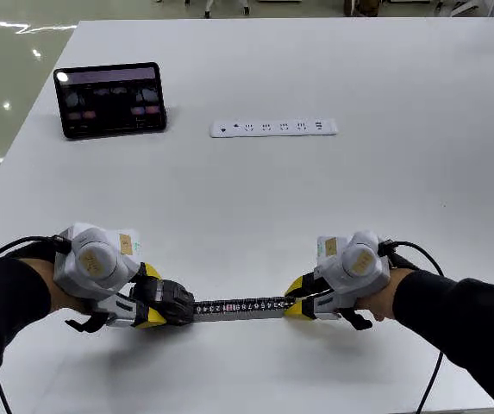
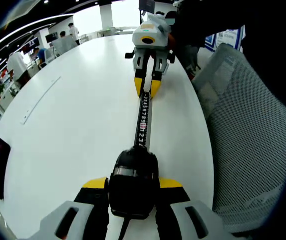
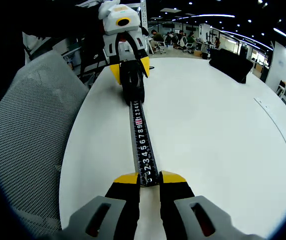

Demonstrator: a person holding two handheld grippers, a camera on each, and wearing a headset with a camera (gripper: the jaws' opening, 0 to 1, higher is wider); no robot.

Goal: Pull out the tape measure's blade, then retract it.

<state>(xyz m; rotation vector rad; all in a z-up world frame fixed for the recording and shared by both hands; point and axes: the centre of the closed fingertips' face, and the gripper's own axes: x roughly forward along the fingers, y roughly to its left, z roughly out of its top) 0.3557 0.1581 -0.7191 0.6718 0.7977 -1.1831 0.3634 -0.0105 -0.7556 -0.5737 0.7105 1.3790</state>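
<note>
Left hand-held gripper clamps tape measure, right hand-held gripper pinches blade tip, near table edge.

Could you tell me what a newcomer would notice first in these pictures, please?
First comes the tape measure's blade, stretched straight along the near edge of the white table between the two grippers. The left gripper holds the black case, and the right gripper pinches the blade's tip. Farther back sit a dark tablet at the left and a white power strip near the middle.
</note>
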